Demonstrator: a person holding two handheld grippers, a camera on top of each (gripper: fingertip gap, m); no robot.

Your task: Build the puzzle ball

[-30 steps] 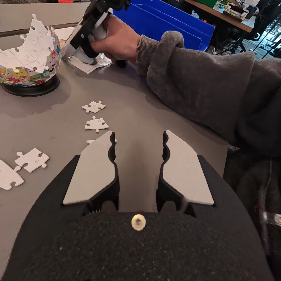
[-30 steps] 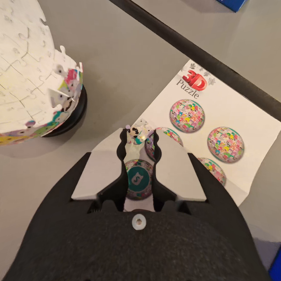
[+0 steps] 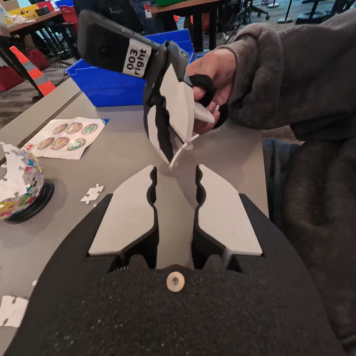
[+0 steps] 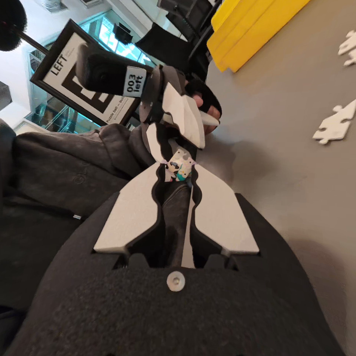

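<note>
Left wrist view: left hand-held gripper (image 3: 175, 169) wide apart, empty. Puzzle ball (image 3: 18, 185) at left edge on bench (image 3: 119, 150), only about half built. Loose piece (image 3: 92, 193) waits.

Right wrist view: right hand-held gripper (image 4: 177, 169) pinches colourful piece (image 4: 178, 167) at centre, not yet fitted.

The right gripper (image 4: 177, 169), at frame centre, is clamped at its tips, facing the left gripper (image 3: 175, 171), whose jaws stand apart mid-frame.
</note>
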